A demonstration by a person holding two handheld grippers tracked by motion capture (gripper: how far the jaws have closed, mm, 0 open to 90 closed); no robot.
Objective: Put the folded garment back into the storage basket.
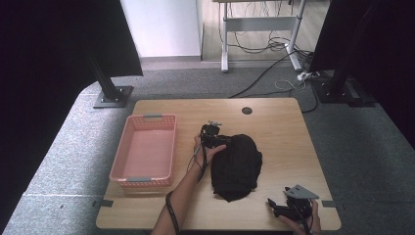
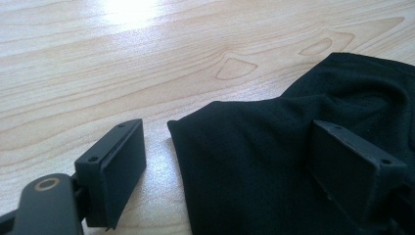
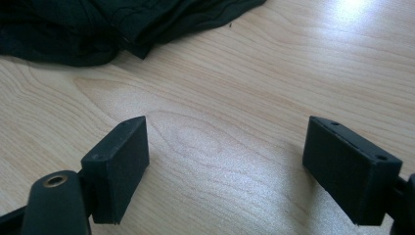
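A folded black garment lies in the middle of the wooden table. My left gripper sits at the garment's upper left corner, open. In the left gripper view the cloth lies between the jaws, one jaw on bare wood and the other over the fabric. My right gripper rests open near the table's front right edge, apart from the garment. In the right gripper view its jaws frame bare wood, with the garment's edge farther off at the top left.
A pink plastic basket stands empty on the table's left side. A round cable hole marks the table's far edge. Black stands and cables sit on the grey floor beyond.
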